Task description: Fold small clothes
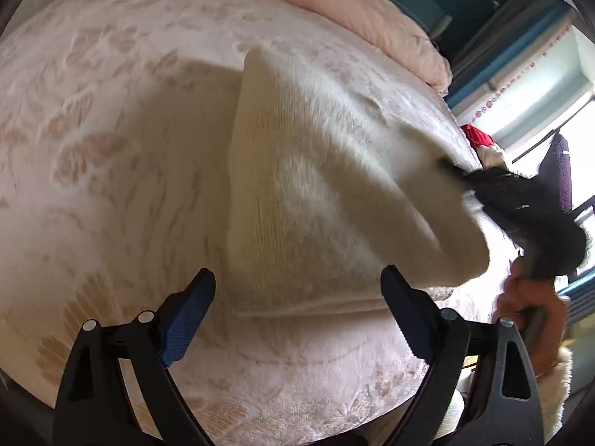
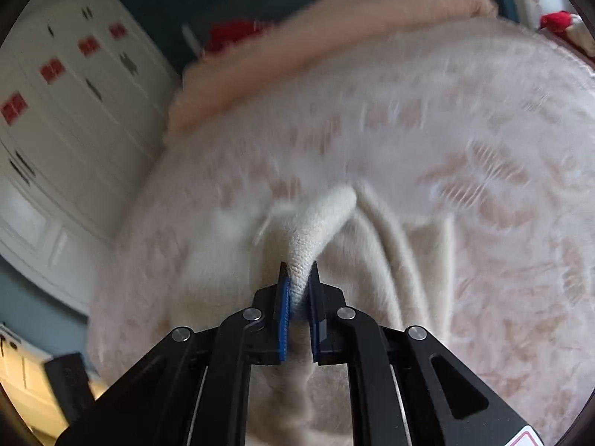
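A cream knitted garment [image 1: 316,200] lies on the pale pink patterned bed cover [image 1: 111,148]. Its right part is lifted and draped over towards the left. My left gripper [image 1: 297,290] is open and empty, just above the garment's near edge. My right gripper [image 2: 299,286] is shut on a bunched fold of the cream garment [image 2: 319,223] and holds it up off the bed. In the left wrist view the right gripper [image 1: 453,171] shows at the right, pinching the garment's lifted edge, with the hand [image 1: 528,297] below it.
A peach blanket [image 1: 372,11] lies rolled along the far edge of the bed; it also shows in the right wrist view [image 2: 334,37]. A red item [image 1: 478,135] lies by the window. White cupboards [image 2: 74,111] stand to the left of the bed.
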`<state>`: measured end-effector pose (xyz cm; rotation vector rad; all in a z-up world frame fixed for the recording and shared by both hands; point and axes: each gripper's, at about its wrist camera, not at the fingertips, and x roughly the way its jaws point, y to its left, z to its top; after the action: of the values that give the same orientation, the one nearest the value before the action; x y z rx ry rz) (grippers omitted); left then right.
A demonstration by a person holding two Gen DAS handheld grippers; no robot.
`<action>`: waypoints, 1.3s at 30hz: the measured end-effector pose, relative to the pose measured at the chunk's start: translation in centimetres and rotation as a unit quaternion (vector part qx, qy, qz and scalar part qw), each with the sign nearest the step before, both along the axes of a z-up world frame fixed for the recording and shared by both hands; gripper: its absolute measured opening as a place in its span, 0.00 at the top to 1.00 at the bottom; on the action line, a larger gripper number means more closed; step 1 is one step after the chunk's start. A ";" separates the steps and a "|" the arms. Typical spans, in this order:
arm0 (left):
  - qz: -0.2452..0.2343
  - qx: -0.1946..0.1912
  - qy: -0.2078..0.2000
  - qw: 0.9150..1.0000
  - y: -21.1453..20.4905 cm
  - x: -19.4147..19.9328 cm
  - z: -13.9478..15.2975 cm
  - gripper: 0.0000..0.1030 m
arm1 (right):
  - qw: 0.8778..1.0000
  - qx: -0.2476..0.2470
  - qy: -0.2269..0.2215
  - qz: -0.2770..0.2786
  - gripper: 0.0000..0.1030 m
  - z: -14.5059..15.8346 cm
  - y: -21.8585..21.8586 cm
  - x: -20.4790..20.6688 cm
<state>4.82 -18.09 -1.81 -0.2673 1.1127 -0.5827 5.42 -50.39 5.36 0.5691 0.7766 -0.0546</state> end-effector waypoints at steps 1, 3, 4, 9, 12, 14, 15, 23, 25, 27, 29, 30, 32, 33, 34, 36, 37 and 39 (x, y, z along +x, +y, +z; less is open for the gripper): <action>-0.001 -0.005 -0.002 1.000 0.1 0.1 0.2 0.13 | 1.000 0.002 -0.008 -0.017 0.93 0.2 -0.8 -1.1; -0.001 -0.015 0.003 1.000 0.0 0.4 0.1 0.13 | 0.998 -0.026 0.040 -0.040 0.92 -2.4 -2.0 -1.3; -0.002 -0.022 0.010 1.000 -0.2 0.6 -0.2 0.13 | 0.996 -0.033 0.082 -0.030 0.92 -4.8 -2.0 -0.7; 0.003 -0.026 0.043 0.999 -1.2 1.1 -1.5 0.13 | 0.997 0.017 0.073 -0.036 0.82 -6.2 -1.9 -2.0; 0.018 -0.039 0.054 0.998 -0.6 1.8 -1.6 0.13 | 0.997 0.031 0.039 -0.054 0.60 -4.1 -1.9 -4.6; 0.029 -0.042 0.069 0.996 -0.2 2.4 -2.0 0.13 | 0.997 0.033 0.041 -0.053 0.48 -3.7 -1.5 -5.8; 0.031 -0.049 0.078 0.995 -0.1 2.6 -2.3 0.13 | 0.997 0.046 0.041 -0.045 0.46 -4.2 -1.0 -7.0; 0.040 -0.054 0.083 0.994 -0.8 2.0 -2.3 0.13 | 0.997 0.048 0.067 -0.010 0.86 -7.0 1.5 -6.9; 0.035 -0.053 0.077 0.995 -1.0 1.8 -1.7 0.13 | 0.999 0.025 0.040 -0.022 0.87 -4.8 1.4 -7.5; 0.032 -0.049 0.062 0.996 -1.1 1.8 -0.8 0.13 | 0.999 -0.009 0.007 -0.036 0.87 -2.1 1.2 -8.7; 0.028 -0.045 0.042 0.998 -1.0 1.7 0.0 0.13 | 0.999 -0.019 0.014 -0.045 0.87 -2.2 0.6 -9.5; 0.026 -0.040 0.035 0.998 -1.0 1.7 0.1 0.13 | 0.998 -0.022 0.033 -0.045 0.86 -3.2 0.3 -9.4; 0.021 -0.033 0.032 0.999 -1.4 1.8 -0.4 0.13 | 0.994 -0.016 0.101 -0.030 0.83 -7.7 0.0 -8.0; 0.021 -0.024 0.040 0.999 -1.7 1.9 -1.0 0.13 | 0.994 -0.005 0.108 -0.028 0.83 -9.2 0.1 -7.8; 0.021 -0.024 0.048 0.998 -1.9 2.0 -1.5 0.13 | 0.995 -0.006 0.099 -0.033 0.81 -8.9 0.2 -8.0; 0.023 -0.030 0.063 0.997 -1.9 2.1 -2.0 0.13 | 0.995 -0.018 0.089 -0.032 0.74 -7.1 0.2 -7.9; 0.026 -0.037 0.065 0.997 -1.7 2.3 -1.8 0.13 | 0.996 -0.015 0.076 -0.043 0.59 -5.9 0.1 -8.0; 0.027 -0.052 0.063 0.996 -1.7 2.7 -1.4 0.13 | 0.996 -0.022 0.066 -0.053 0.33 -4.8 -0.4 -7.6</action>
<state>7.54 -19.74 -3.26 -0.4290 1.1951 -0.5829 -2.19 -50.80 0.56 0.5689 0.8714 -0.2081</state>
